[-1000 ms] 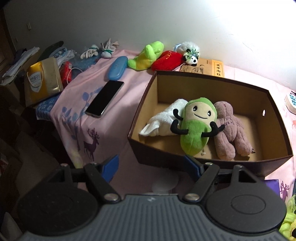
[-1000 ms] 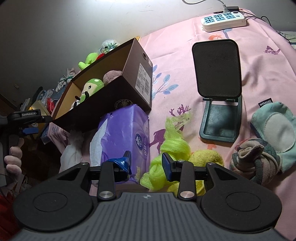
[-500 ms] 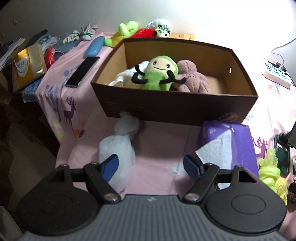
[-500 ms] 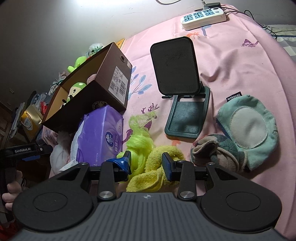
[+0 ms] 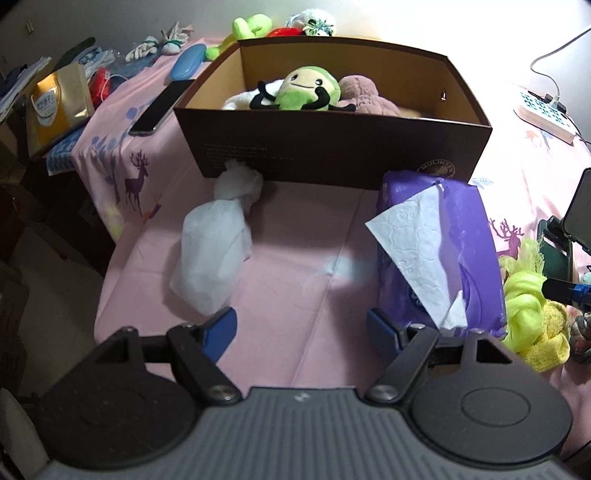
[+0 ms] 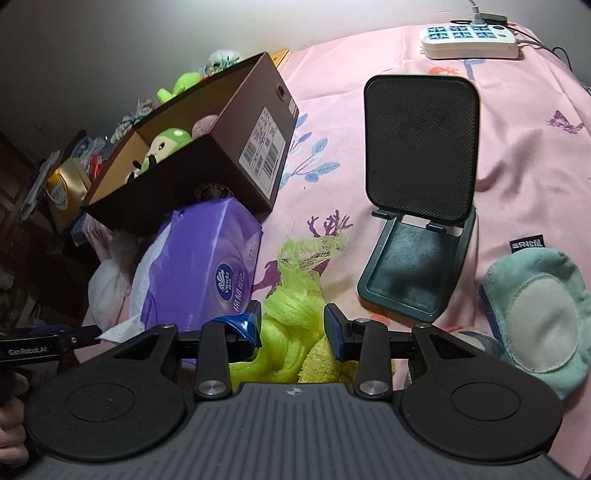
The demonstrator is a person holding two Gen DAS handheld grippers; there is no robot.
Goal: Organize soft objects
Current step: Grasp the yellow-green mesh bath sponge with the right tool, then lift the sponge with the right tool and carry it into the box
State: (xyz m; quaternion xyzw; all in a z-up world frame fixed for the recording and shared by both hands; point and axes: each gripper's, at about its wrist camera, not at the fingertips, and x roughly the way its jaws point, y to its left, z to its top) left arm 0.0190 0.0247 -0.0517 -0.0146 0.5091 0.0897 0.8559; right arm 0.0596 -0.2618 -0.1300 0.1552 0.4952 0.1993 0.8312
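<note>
A brown cardboard box (image 5: 332, 147) holds a green plush (image 5: 306, 90), a white plush and a brownish plush (image 5: 364, 96). It also shows in the right wrist view (image 6: 207, 173). My left gripper (image 5: 301, 330) is open and empty over the pink cloth, in front of the box, between a white cloth bundle (image 5: 214, 243) and a purple tissue pack (image 5: 439, 251). My right gripper (image 6: 293, 325) is open, its fingers on either side of a neon yellow-green soft bundle (image 6: 291, 306) without closing on it.
A dark phone stand (image 6: 417, 199), a teal soft pouch (image 6: 535, 314) and a power strip (image 6: 469, 38) lie right of the box. A phone (image 5: 160, 107), a blue case (image 5: 188, 66) and more plush toys (image 5: 251, 27) sit left of and behind it. The bed edge drops at left.
My left gripper has pulled back from over the box and lowered to the cloth in front. My right gripper has moved forward around the yellow-green bundle.
</note>
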